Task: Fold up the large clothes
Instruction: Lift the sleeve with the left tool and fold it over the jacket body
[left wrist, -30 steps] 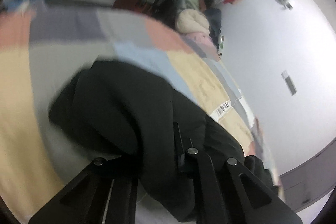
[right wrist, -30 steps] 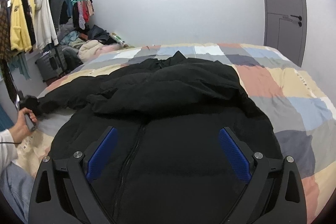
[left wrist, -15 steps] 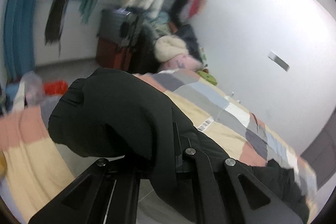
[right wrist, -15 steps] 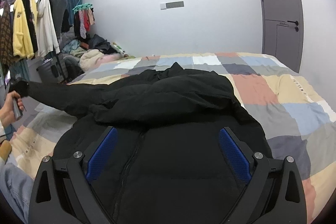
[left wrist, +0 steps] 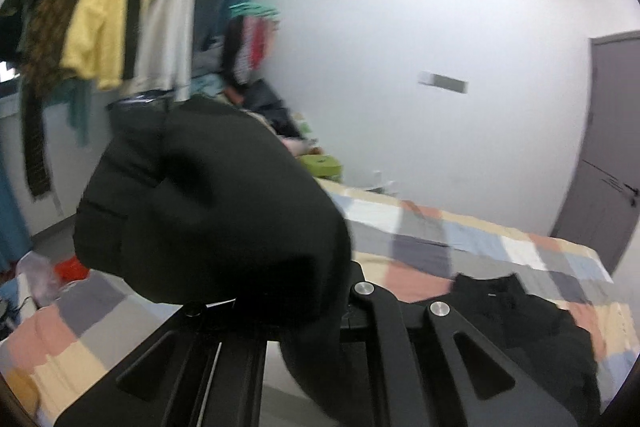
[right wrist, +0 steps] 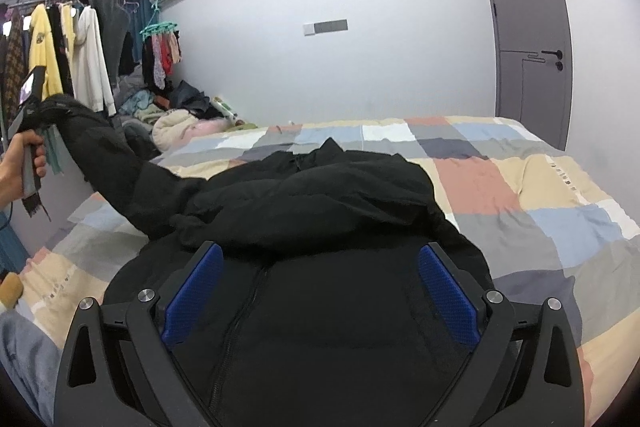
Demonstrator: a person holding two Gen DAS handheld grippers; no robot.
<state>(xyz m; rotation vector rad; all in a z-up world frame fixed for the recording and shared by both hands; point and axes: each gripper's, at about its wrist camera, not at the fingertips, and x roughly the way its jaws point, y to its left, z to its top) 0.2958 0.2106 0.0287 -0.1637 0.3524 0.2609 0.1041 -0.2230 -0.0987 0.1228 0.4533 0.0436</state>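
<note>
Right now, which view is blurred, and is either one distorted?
Left wrist view: motion-smeared, hanging clothes soft, the sleeve in the left claw blocks the centre. Right wrist view: sharp on the black jacket. Both bend the door fisheye-style.

The bunched black sleeve [left wrist: 208,207] totally covers the left gripper [left wrist: 280,307] fingertips, so can't see how they meet. Left wrist view is pretty smeared, the hanging clothes [left wrist: 108,19] are blurry. The jacket [right wrist: 320,307] hem runs off the bottom edge behind the right gripper [right wrist: 320,303].
</note>
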